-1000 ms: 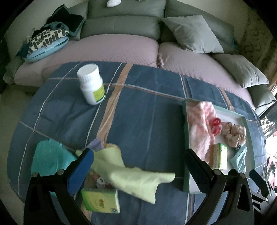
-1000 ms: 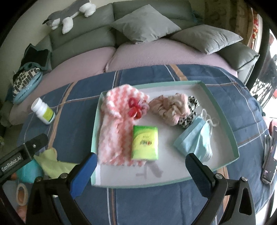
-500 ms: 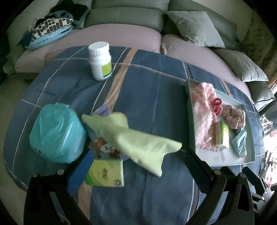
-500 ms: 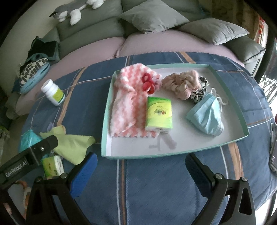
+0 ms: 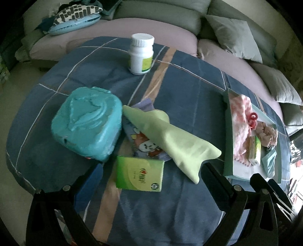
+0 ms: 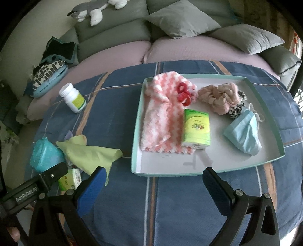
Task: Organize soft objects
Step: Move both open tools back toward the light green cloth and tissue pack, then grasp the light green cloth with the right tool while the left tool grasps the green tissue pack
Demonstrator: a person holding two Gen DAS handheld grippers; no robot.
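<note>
At the far left of the worktop (image 5: 189, 90), which is draped in a blue plaid cloth, sits a teal lidded box (image 5: 87, 124), hard-shelled and so probably not for sorting. Just beside it a pale green cloth (image 5: 170, 140) lies slack across a cartoon-printed fabric (image 5: 142, 143), and a green tissue pack (image 5: 139, 173) rests touching that pile's near edge — these soft things are not yet in the tray, so they look like the work remaining. The left gripper (image 5: 151, 179) hangs above the tissue pack with its fingers spread wide and nothing between them, seemingly lined up for a pick from this pile. Further back a white pill bottle (image 5: 141, 54) stands upright, apart from the rest. To the right, the mint-rimmed tray (image 6: 138, 132) already gathers the sorted items: a pink-and-white towel (image 6: 161, 117) with red hair ties (image 6: 183, 94) on it, a second tissue pack (image 6: 197, 130) leaning on the towel's edge, a pink scrunchie (image 6: 217, 96) touching a leopard-print one (image 6: 236, 111), and a blue face mask (image 6: 242, 134). The right gripper (image 6: 153, 181) hovers before the tray's near rim, fingers likewise wide apart and empty. Behind runs a sofa (image 6: 189, 49) with mauve seats, grey cushions and a plush toy (image 6: 94, 9) on its back — a living room in dim daylight.
</note>
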